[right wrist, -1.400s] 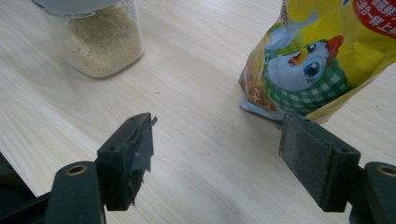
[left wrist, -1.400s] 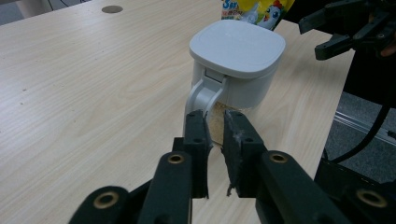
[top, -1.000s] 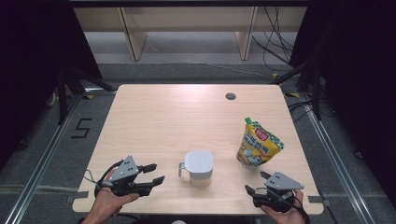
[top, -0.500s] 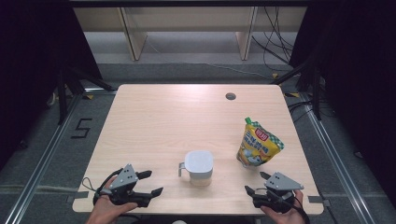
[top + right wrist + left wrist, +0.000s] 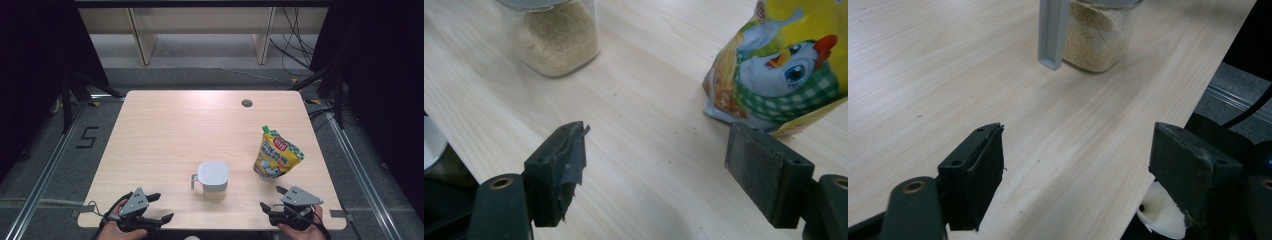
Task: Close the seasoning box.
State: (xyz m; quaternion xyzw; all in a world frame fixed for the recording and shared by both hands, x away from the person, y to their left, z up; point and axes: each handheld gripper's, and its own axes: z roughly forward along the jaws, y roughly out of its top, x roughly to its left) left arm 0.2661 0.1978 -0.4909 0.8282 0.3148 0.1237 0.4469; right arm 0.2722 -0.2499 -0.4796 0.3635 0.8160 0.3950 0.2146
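Pale wood grain covers the tabletop (image 5: 175, 130), which takes up the middle of the high view, with a small round hole (image 5: 246, 103) toward its upper right. Next in size is the yellow pouch (image 5: 276, 157) with a green checked band and a cartoon chick, standing right of centre; in the right gripper view it sits at the upper right. A little smaller is the clear jar (image 5: 213, 179) with a white square lid and a grey handle on its left side, placed low in the middle of the high view and holding pale grain-like contents. It is well apart from the pouch.

Smallest are the two tools at the bottom edge. The left hand-held gripper (image 5: 159, 207) sits at the lower left, its jaws having just been opening; they now stand wide with only bare wood between them, and the jar's handle (image 5: 1052, 32) lies ahead at the top of the left gripper view. The right hand-held gripper (image 5: 270, 198) at the lower right is also spread wide and holds nothing, with the pouch just ahead of it.

By my reading this is the approach stage, before any grasp. The next move likely calls for the left tool to advance toward the jar and line its jaws up around the handle or body before closing.
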